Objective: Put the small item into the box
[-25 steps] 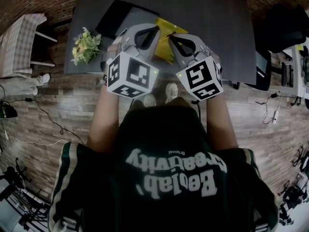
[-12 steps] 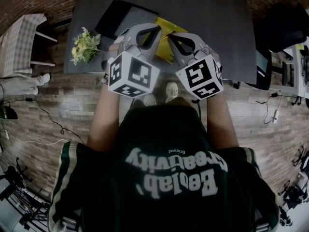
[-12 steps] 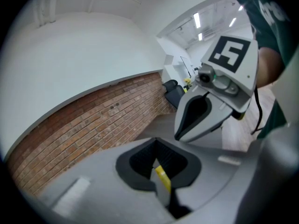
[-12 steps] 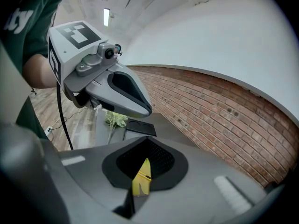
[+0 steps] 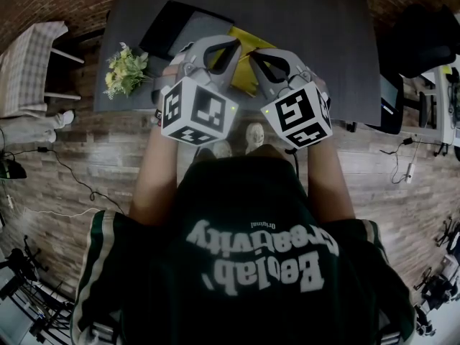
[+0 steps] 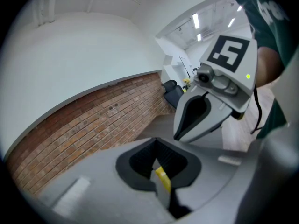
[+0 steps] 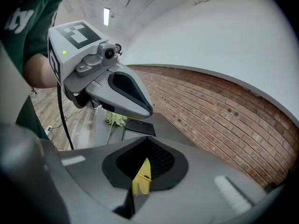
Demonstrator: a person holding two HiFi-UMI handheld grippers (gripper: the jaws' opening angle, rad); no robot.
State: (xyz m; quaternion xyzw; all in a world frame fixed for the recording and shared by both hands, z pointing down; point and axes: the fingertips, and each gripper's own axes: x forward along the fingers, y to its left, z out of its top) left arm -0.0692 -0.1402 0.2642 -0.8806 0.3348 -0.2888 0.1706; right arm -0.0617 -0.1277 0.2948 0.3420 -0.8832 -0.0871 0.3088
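Both grippers hover side by side over the near edge of the dark grey table (image 5: 316, 20), tips pointing away from me. The left gripper (image 5: 228, 43) is shut, with nothing held. The right gripper (image 5: 260, 54) also looks shut and empty. A yellow flat item (image 5: 250, 43) lies on the table just beyond and between them, partly hidden by both. A sliver of that yellow item (image 6: 162, 177) shows past the left gripper (image 6: 159, 171), and the same yellow item (image 7: 142, 178) past the right gripper (image 7: 140, 174). A flat black box (image 5: 176, 26) with a grey part lies at the far left.
A bunch of pale yellow flowers (image 5: 126, 69) lies at the table's left edge, near the black box (image 7: 140, 127). A brick wall runs behind the table. A chair (image 5: 36, 63) stands left; cables and dark equipment (image 5: 424, 42) are on the wooden floor at the right.
The left gripper has edged slightly forward over the table. The right gripper has barely moved.
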